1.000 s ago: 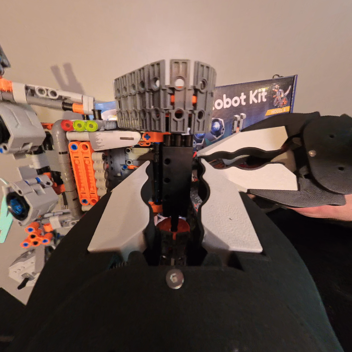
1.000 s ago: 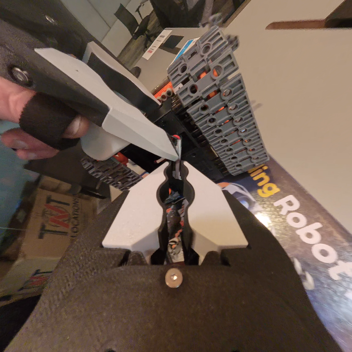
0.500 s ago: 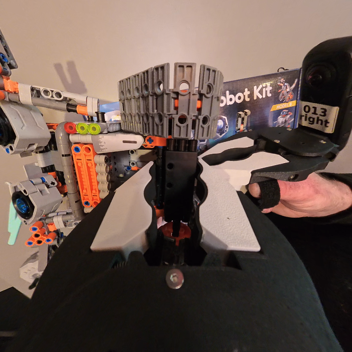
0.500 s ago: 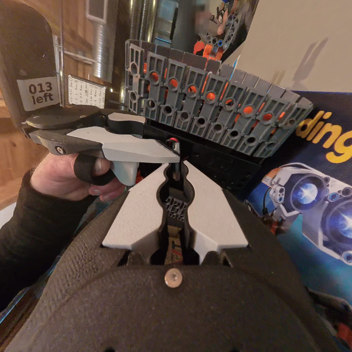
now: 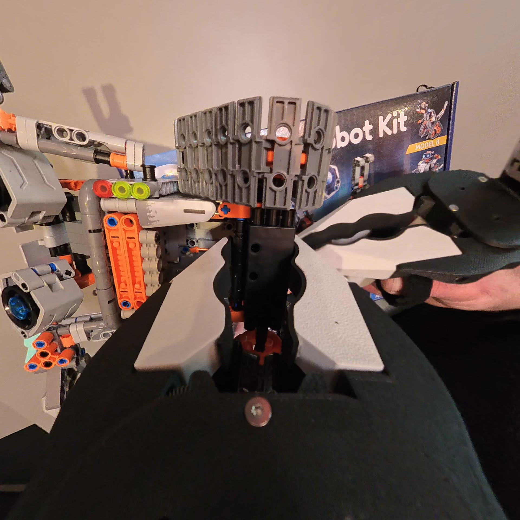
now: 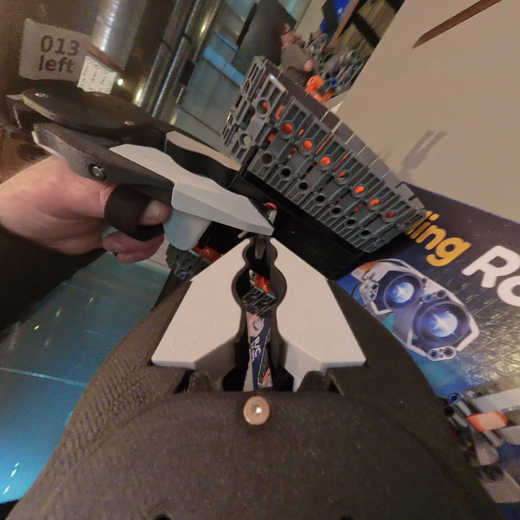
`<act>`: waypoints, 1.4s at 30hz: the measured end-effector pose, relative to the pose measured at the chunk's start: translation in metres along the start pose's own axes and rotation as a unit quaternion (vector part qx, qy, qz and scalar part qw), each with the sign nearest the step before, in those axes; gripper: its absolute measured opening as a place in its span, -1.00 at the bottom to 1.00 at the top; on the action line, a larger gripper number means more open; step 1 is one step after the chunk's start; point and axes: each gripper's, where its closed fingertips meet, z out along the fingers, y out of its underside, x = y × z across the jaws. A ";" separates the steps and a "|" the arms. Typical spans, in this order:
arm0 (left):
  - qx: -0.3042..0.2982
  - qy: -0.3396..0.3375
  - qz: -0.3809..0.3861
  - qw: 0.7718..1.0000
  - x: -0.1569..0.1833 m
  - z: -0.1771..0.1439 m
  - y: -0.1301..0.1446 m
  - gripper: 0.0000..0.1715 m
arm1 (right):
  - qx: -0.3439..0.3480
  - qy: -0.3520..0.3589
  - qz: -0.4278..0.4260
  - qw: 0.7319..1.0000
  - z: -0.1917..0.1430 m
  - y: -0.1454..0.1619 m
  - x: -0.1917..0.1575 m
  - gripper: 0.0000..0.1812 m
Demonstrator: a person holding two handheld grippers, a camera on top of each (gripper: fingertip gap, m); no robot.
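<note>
My left gripper is shut on the black beam block of a brick-built track unit, which is held in the air. A band of grey tread links wraps its far end, with orange pins showing through. My right gripper comes in from the right, and its tips are shut on a small grey pin sticking out of the block's side. It also shows in the left wrist view, tips against the block. The left gripper and the tread show in the right wrist view.
A grey, white and orange brick-built robot model stands close to the left of the track unit. A dark blue kit box leans against the pale wall behind; it also shows in the right wrist view. A person's hands hold both grippers. Only a small space, under 4 cm, lies between the two pairs of fingers.
The right gripper has rolled about its axis back and forth while its tips stayed at the block's side. The left gripper kept its grip and hardly moved.
</note>
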 end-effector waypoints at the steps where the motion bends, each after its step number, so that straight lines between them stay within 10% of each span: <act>1: 0.004 0.001 -0.005 1.000 0.000 0.000 -0.001 -0.59 | 0.001 0.008 -0.007 1.000 0.000 -0.001 0.001 -0.98; 29: -0.001 0.003 0.005 1.000 0.001 0.003 -0.001 -0.57 | -0.052 -0.048 0.007 0.997 0.002 0.011 -0.012 -1.00; 42: -0.009 0.000 0.008 1.000 0.003 0.005 -0.001 -0.58 | -0.042 0.143 -0.196 0.969 -0.020 0.001 0.017 -0.77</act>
